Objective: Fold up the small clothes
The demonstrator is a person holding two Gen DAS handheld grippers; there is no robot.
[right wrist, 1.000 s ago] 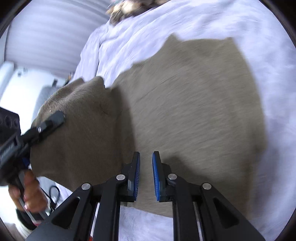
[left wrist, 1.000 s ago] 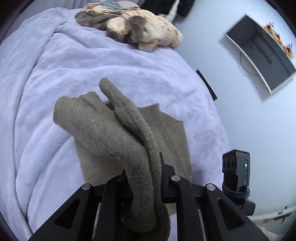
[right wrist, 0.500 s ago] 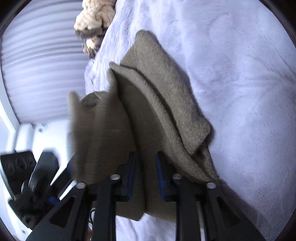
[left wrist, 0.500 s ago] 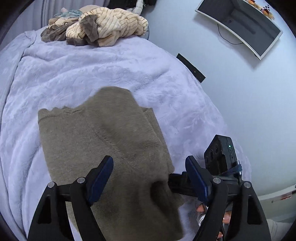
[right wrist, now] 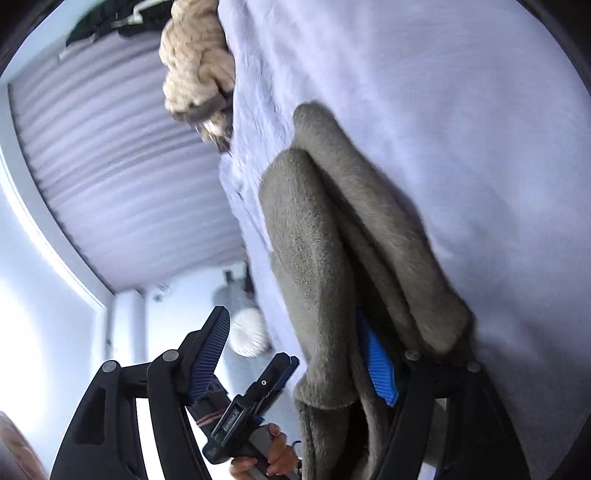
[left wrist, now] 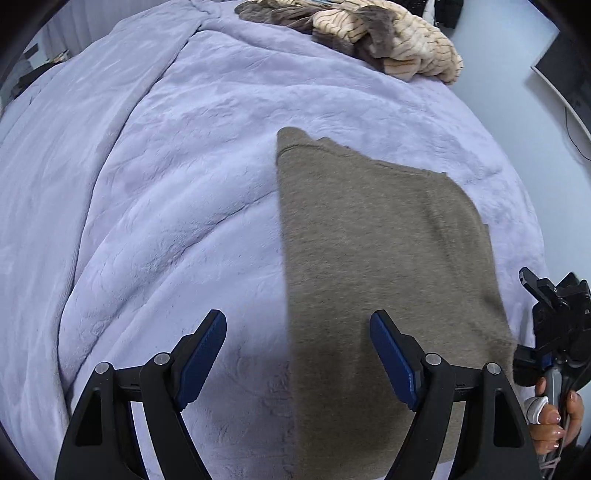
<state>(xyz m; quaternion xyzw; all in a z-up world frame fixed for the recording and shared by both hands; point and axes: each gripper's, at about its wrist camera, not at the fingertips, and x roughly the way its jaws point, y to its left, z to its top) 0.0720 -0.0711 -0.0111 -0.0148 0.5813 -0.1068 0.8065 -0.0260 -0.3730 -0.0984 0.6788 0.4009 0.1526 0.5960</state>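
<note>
An olive-brown knitted garment [left wrist: 380, 258] lies folded in a long strip on the lavender blanket [left wrist: 166, 184]. My left gripper [left wrist: 297, 325] hovers just above its near left edge, pointing steeply down, open and holding nothing. My right gripper [left wrist: 554, 332] sits at the garment's right edge with a hand [left wrist: 554, 424] on its handle. In the right wrist view the garment [right wrist: 314, 258] shows its stacked folds edge-on. The right gripper [right wrist: 295, 332] is opening; the folded edge rests against the right pad [right wrist: 376, 362], and the other pad stands clear of it.
A heap of cream striped and brown clothes [left wrist: 369, 33] lies at the far end of the bed. A dark monitor [left wrist: 565, 74] hangs on the wall to the right. The right wrist view shows pleated curtains [right wrist: 110, 166] and the left gripper [right wrist: 258, 391] below.
My left gripper let go of the bunched garment, opened wide and sank toward the bed. The garment now lies flat and folded. My right gripper rolled and its jaws spread apart.
</note>
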